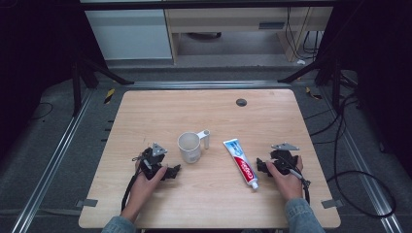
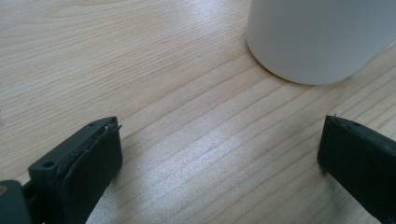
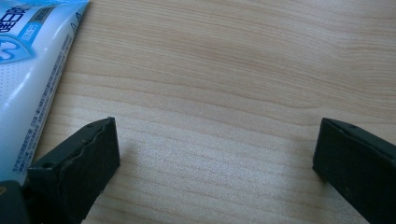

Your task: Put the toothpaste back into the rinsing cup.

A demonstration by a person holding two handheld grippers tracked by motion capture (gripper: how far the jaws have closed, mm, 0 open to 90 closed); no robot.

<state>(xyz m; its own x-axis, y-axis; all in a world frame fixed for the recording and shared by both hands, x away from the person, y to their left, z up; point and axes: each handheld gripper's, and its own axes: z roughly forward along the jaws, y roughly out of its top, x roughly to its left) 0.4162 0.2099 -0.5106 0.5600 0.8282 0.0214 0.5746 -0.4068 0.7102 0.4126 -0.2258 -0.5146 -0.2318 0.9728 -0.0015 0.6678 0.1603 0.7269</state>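
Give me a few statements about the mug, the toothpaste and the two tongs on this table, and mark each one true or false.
1. The white mug stands upright on the table. True.
2. The toothpaste tube is inside the mug. False: it lies flat on the table, right of the mug.
3. The left tongs are open with nothing between their jaws. True.
4. The right tongs are shut on the toothpaste tube. False: they are open, the tube lying beside one jaw.
5. The tube's cap end points toward the person. True.

On the table [image 1: 145,111], a cup [image 1: 189,147] stands left of a toothpaste tube [image 1: 241,162].
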